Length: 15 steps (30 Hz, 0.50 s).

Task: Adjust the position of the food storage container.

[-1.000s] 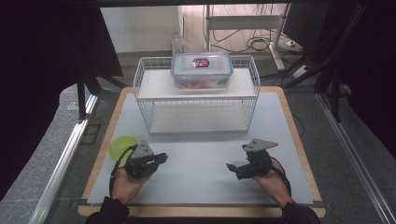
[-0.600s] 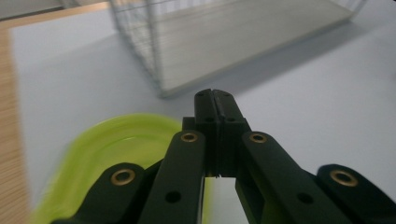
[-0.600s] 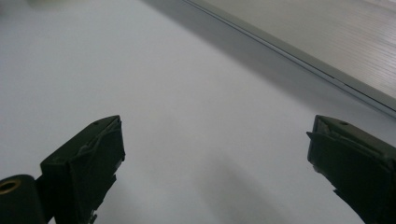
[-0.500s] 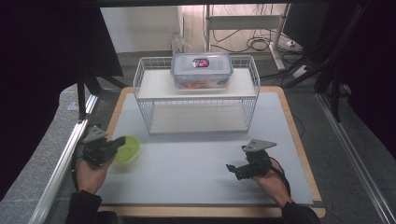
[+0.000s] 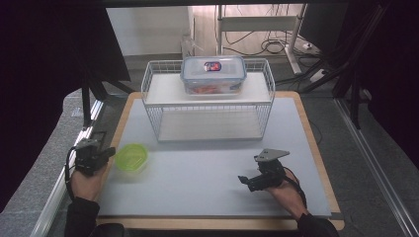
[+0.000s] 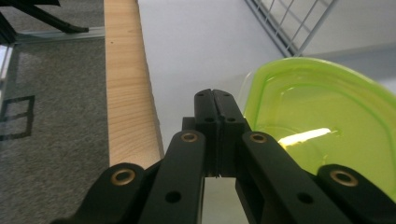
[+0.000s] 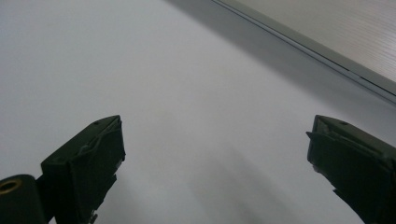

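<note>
Green lid (image 6: 322, 121) beside left gripper (image 6: 215, 100) jaws pressed together, right gripper (image 7: 215, 154) jaws apart

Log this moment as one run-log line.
left gripper: shut, beside round green plastic bowl, at table's left edge | right gripper: open, empty, over grey mat

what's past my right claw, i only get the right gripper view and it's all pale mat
Observer: Your right claw is open over bare mat, nothing between its jaws.
Operator: where's the green thing
Observer: The green lid lies at the mat's left edge, beside the left claw.
Operator: is the left one holding it
Observer: No. The left gripper view shows its jaws pressed shut with the lid just to their side.
Operator: anything on the rack
Observer: A clear lidded food box sits on top of the white wire rack.
</note>
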Tool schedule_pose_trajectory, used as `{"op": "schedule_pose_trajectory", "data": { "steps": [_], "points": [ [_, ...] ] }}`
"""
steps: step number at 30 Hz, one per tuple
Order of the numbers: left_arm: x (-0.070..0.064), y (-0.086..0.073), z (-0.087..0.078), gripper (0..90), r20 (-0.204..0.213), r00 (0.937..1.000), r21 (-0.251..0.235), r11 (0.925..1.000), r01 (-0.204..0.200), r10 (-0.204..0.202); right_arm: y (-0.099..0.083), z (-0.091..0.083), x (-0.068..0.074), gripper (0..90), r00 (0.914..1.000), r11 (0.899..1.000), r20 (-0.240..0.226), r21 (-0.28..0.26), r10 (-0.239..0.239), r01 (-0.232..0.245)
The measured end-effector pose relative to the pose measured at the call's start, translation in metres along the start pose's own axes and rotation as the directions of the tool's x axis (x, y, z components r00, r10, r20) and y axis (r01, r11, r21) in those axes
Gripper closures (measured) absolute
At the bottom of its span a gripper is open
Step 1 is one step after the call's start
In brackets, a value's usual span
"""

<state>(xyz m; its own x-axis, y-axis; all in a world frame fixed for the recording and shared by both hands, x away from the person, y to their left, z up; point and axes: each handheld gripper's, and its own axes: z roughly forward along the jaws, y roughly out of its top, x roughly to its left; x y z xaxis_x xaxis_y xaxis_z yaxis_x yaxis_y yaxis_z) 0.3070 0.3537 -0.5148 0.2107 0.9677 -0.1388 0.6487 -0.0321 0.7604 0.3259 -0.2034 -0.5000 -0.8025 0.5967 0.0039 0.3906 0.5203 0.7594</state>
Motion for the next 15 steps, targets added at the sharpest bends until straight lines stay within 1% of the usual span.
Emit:
{"op": "schedule_pose_trajectory", "data": {
  "steps": [2,7,11,12,15],
  "points": [
    [-0.003,0.001,0.003,90.0,-0.003,0.9999,0.008,0.9999,-0.012,0.012,0.0,0.0,0.0,4.1,1.0,1.0,-0.001,0.002,0.0,0.0],
    [-0.012,0.003,0.005,90.0,0.02,0.9994,0.01,0.9996,-0.027,0.027,0.0,0.001,0.0,4.1,1.0,1.0,-0.001,0.008,-0.004,0.004],
    [-0.019,0.004,0.01,90.0,0.041,0.9985,0.021,0.999,-0.039,0.038,-0.001,0.001,0.0,4.2,1.0,1.0,-0.001,0.015,-0.003,0.003],
    [-0.022,0.004,0.011,90.0,0.048,0.9983,0.019,0.9992,-0.035,0.034,-0.001,0.001,0.0,4.1,1.0,1.0,-0.001,0.016,-0.004,0.004],
    [-0.032,0.006,0.014,90.0,0.068,0.996,0.023,0.998,-0.059,0.058,-0.001,0.002,0.0,4.1,1.0,1.0,0.0,0.017,-0.005,0.005]
  ]
}}
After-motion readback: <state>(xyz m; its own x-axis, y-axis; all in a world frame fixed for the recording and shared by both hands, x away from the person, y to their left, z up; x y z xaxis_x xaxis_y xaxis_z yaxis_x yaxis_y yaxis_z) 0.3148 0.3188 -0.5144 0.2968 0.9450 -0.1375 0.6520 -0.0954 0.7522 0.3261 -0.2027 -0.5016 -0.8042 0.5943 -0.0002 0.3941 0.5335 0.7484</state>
